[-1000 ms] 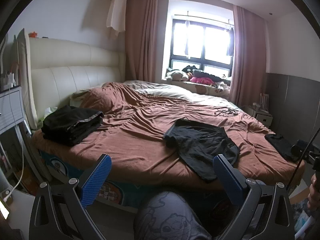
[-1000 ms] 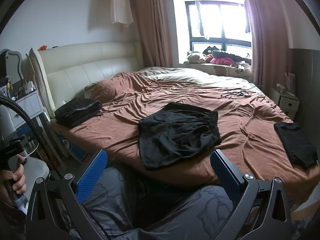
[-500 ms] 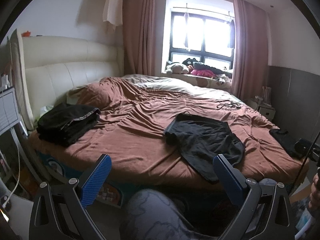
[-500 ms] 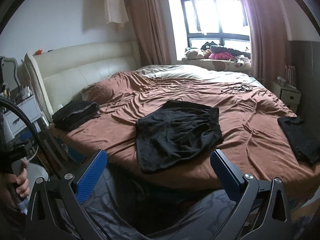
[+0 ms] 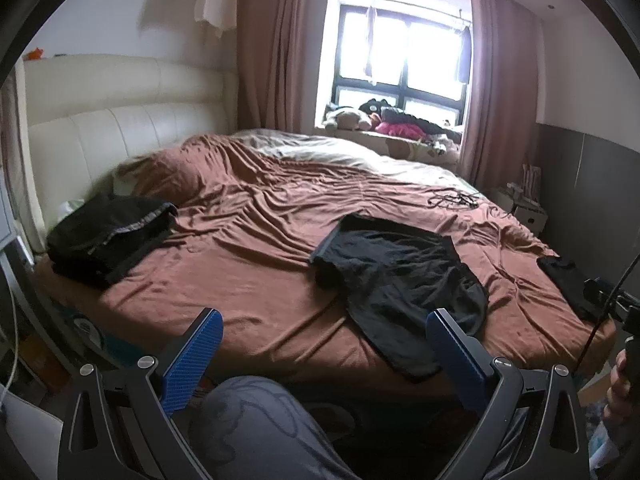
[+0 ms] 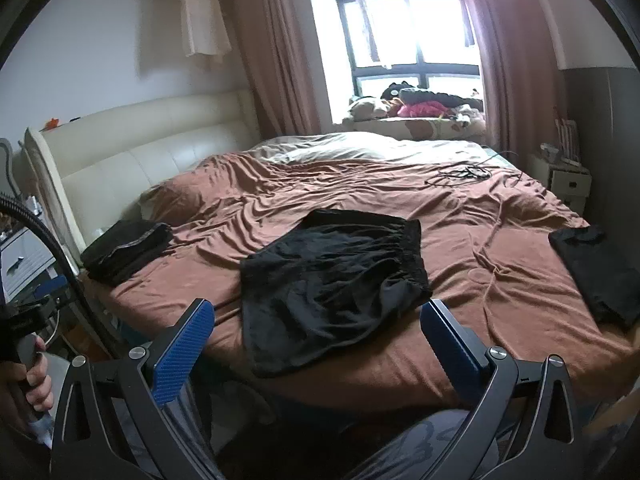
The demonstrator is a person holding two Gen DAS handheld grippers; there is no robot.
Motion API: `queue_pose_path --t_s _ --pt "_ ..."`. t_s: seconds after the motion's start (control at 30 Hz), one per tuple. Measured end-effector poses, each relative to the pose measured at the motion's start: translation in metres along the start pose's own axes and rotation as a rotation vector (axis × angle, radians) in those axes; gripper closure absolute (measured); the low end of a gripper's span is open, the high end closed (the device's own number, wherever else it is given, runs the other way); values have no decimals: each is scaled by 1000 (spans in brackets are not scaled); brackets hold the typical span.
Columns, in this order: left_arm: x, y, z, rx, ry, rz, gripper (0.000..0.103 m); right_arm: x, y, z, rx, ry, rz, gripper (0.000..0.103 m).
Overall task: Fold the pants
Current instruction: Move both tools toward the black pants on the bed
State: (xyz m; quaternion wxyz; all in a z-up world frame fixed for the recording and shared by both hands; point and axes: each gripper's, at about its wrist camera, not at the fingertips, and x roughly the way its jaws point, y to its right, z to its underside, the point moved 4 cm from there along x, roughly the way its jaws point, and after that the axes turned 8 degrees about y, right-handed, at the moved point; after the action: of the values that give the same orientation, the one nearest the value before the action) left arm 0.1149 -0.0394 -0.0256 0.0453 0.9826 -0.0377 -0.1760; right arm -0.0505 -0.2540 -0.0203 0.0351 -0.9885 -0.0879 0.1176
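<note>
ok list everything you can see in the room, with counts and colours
black pants: 1, black, spread crumpled at the near edge of the bed
folded clothes pile: 1, black, bed's left side by the headboard
dark garment: 1, black, flat on the bed's right side
bedspread: 1, brown, wrinkled, over the bed
headboard: 1, cream, padded
cable: 1 tangle, black, far right of the bed
curtains: 2, dusty pink, beside the window
plush toys: several, mixed colours, on the window ledge
nightstand: 1, white, right of the bed
left gripper: 1, black with blue pads, open
right gripper: 1, same, open
person's knee: grey patterned trousers
</note>
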Motion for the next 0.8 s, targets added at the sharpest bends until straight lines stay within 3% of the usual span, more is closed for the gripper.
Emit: queue_pose_path --t_s 0.23,0.53,0.8 --pt "36 10 7 -24 -61 49 1 28 17 2 41 -56 -35 0" --pt "81 20 15 -79 -143 110 1 60 45 -1 81 -119 -9 0" --pt "127 34 42 -128 -279 175 16 88 70 11 156 -183 23 0"
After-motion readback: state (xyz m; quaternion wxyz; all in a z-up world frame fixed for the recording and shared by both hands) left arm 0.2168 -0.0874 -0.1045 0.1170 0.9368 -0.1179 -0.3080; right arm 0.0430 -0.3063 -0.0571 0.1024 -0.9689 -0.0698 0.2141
